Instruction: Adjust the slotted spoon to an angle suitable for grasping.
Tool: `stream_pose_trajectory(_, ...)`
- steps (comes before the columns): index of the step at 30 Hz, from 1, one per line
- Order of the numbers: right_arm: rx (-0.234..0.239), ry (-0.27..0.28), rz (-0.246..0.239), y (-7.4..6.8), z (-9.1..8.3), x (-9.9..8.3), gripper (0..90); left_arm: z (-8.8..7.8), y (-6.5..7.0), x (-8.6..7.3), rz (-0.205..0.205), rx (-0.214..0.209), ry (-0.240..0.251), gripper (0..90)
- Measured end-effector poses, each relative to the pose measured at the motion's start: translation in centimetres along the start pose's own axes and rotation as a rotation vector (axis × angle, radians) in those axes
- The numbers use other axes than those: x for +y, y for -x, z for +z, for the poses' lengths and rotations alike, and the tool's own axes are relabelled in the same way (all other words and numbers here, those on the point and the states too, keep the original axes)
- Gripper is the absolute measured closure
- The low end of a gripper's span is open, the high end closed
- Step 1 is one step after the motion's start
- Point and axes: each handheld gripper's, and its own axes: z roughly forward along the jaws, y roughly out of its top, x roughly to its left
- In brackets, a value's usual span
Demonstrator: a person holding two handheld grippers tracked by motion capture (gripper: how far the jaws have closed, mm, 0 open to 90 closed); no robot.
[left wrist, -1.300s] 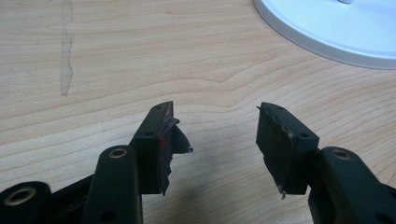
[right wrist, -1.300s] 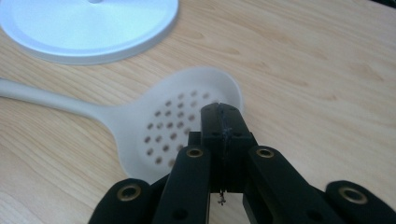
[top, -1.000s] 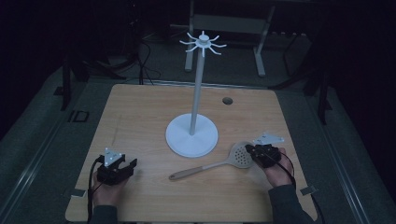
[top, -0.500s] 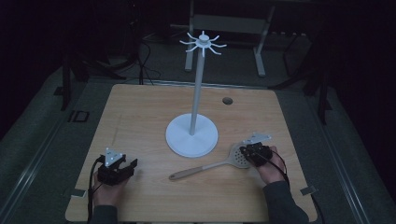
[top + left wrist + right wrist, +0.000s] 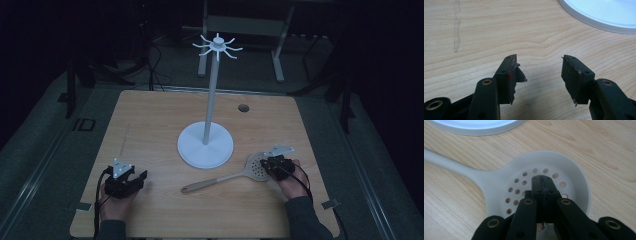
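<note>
Skimmer spoon [image 5: 235, 176] lies flat on the bench [image 5: 150, 125], toward my right front; its perforated white bowl sits just beside the round base of the white stand [image 5: 205, 145], and its handle runs back toward the middle of the near edge, ending in a wooden-looking grip. In the right gripper view I see the bowl [image 5: 534, 182] from close above, holes and all, with the handle leaving toward the upper left and the rim of the stand's base [image 5: 476, 126] at the top.

My right hand-held gripper [image 5: 274, 165] is over the bowl's near side. Its jaws are pressed together, tip to tip, with nothing between them (the tips sit above the holed floor of the bowl; I cannot tell whether they touch it). My right hand [image 5: 290, 181] holds it from behind, cable looping over the wrist.

My left hand-held gripper [image 5: 123, 181] rests at the bench's left front, well apart from the spoon and the stand. In the left gripper view its jaws stand wide apart over bare wood, the worn pads [image 5: 571, 75] facing each other, and an arc of the stand's base [image 5: 599, 15] shows at the upper right.

The stand's pole rises upright from the base to a crown of short radiating hooks. A small dark round hole [image 5: 243, 107] sits in the bench behind it.
</note>
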Motion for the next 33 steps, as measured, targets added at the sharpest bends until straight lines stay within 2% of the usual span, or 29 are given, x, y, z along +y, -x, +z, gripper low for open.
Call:
stream_pose_trajectory(22,0.002,0.001,0.004,-0.4,-0.7,-1.2,90.0,0.2,0.0,0.0,0.004,0.000,-0.009,46.7)
stream_pose_trajectory(29,0.016,0.009,0.013,-0.6,-0.9,-1.6,89.8,0.2,0.0,0.0,0.005,-0.001,-0.010,46.7)
stream_pose_trajectory(33,0.037,0.003,0.000,-0.9,-1.2,-1.6,79.7,0.2,0.1,0.0,0.005,-0.001,-0.012,46.7)
